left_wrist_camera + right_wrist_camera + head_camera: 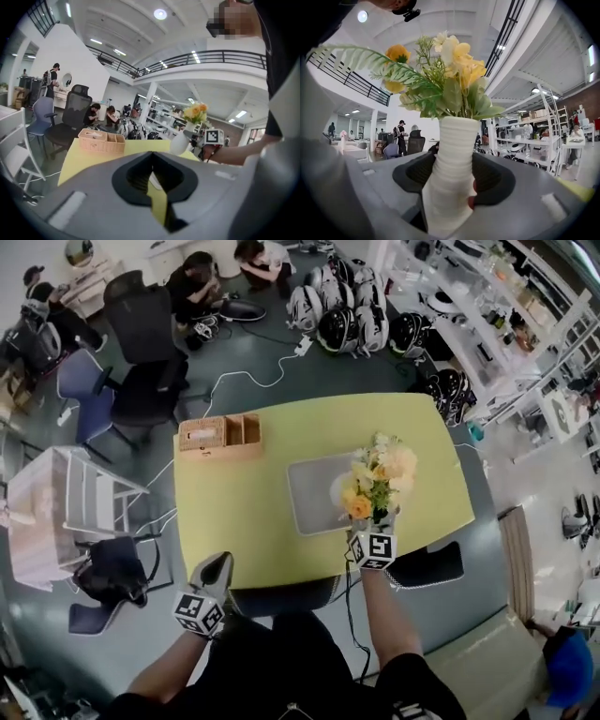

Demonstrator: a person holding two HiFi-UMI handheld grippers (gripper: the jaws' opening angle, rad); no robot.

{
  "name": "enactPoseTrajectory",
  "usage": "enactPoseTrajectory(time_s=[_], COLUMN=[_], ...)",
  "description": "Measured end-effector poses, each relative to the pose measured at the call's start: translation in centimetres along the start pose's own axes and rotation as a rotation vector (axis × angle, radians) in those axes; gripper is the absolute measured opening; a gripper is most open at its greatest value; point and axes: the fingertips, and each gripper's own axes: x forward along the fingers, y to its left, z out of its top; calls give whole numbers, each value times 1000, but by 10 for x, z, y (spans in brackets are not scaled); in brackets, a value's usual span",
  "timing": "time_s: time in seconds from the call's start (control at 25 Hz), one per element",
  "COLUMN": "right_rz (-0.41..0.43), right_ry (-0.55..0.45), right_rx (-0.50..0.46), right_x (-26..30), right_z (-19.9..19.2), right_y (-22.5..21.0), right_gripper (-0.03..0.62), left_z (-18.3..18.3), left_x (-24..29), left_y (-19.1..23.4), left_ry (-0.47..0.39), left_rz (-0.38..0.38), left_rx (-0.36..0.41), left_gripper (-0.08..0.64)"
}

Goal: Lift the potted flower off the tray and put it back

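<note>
A yellow table (244,521) fills the middle of the head view. A grey tray (314,502) lies at its centre-right, and a basket (220,435) sits toward the upper left. The flower (377,479) is over the tray's right edge. Whether its white pot touches the tray is unclear. The right gripper (376,524) clamps the pot. At lower left, off the table, the left gripper (219,565) has its jaws together, empty.
</note>
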Motion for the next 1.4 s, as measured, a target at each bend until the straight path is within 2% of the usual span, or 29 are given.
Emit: enactPoseTrajectory(time_s=[0.24,0.44,0.8,1.0,1.4], right_rz=[-2,15,22,32,15], right_ry=[71,105,109,72,129], right_rx=[-39,-82,-105,-138,-151], right_x=[43,64,73,72,64], right_z=[-73,-120,-151,-153,-163], right_y=[-26,-19,-20,-13,-7], right_gripper=[264,265,267,275,304], left_z=[-32,-47,-60,-63,-64], left_x=[-1,-7,-8,-6,-17], left_y=[13,26,41,44,54], left_ry=[70,111,158,171,169], left_rz=[94,138,203,195,166], left_rx=[-24,-22,-12,-45,-46], left_gripper=[8,8,7,7,8])
